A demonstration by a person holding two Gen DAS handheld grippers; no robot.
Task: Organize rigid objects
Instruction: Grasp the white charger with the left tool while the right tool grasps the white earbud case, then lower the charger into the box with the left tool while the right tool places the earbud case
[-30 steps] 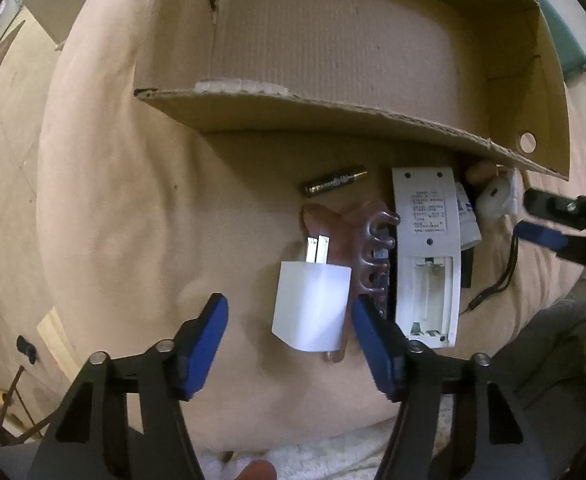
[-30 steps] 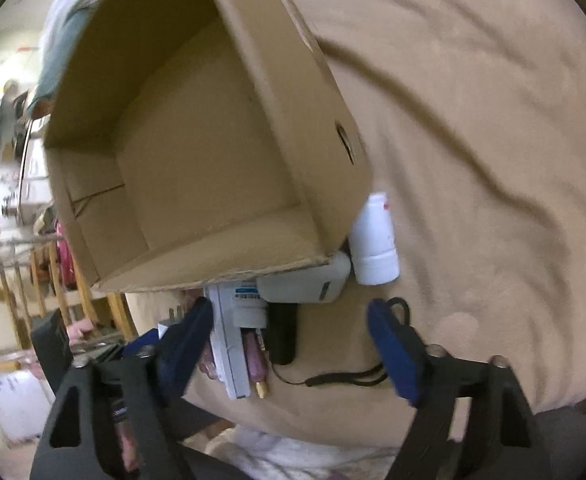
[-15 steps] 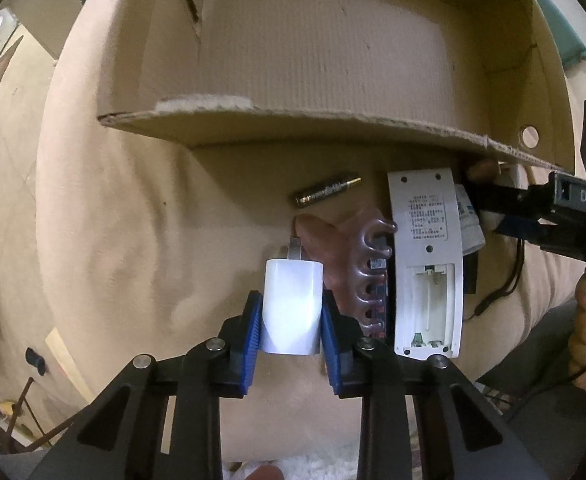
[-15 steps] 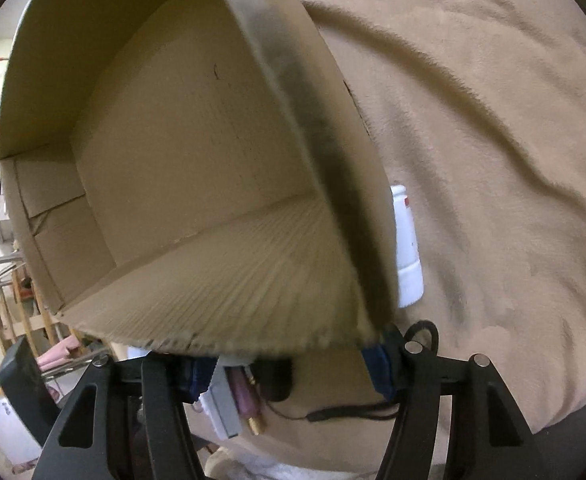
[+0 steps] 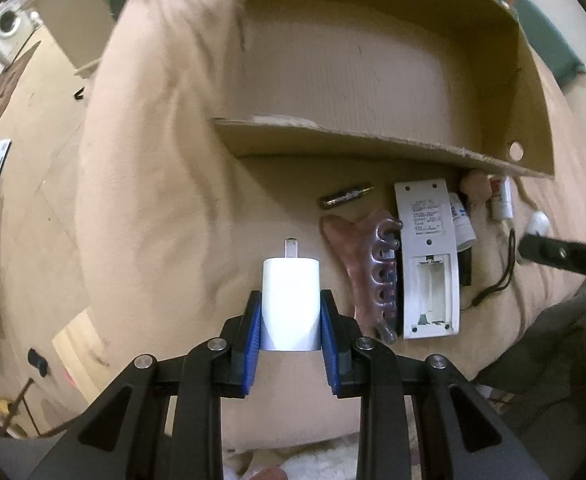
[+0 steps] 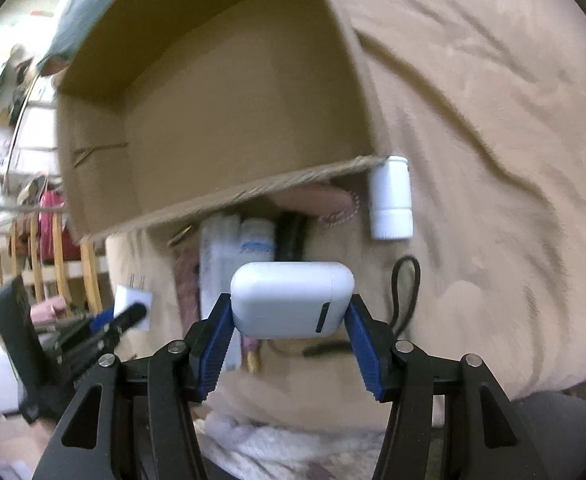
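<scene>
Now lifted off the blanket (image 5: 145, 216): white plug (image 5: 291, 300), squeezed tight by left gripper (image 5: 291, 322), and white case (image 6: 291, 300), pinched at both ends by right gripper (image 6: 291, 328), jaws just closed in on it. Both held up near the blanket's front edge, before the open cardboard box (image 5: 373, 72). Left lying by the box's front wall: battery (image 5: 345, 197), remote (image 5: 427, 256), pink toe spacer (image 5: 369, 268), white bottle (image 6: 391, 200).

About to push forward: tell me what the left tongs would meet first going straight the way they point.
The left tongs, shut on the white charger, point steeply down at the beige blanket. The charger's prongs would likely touch bare blanket first, left of the pink comb; depth is uncertain.
</scene>
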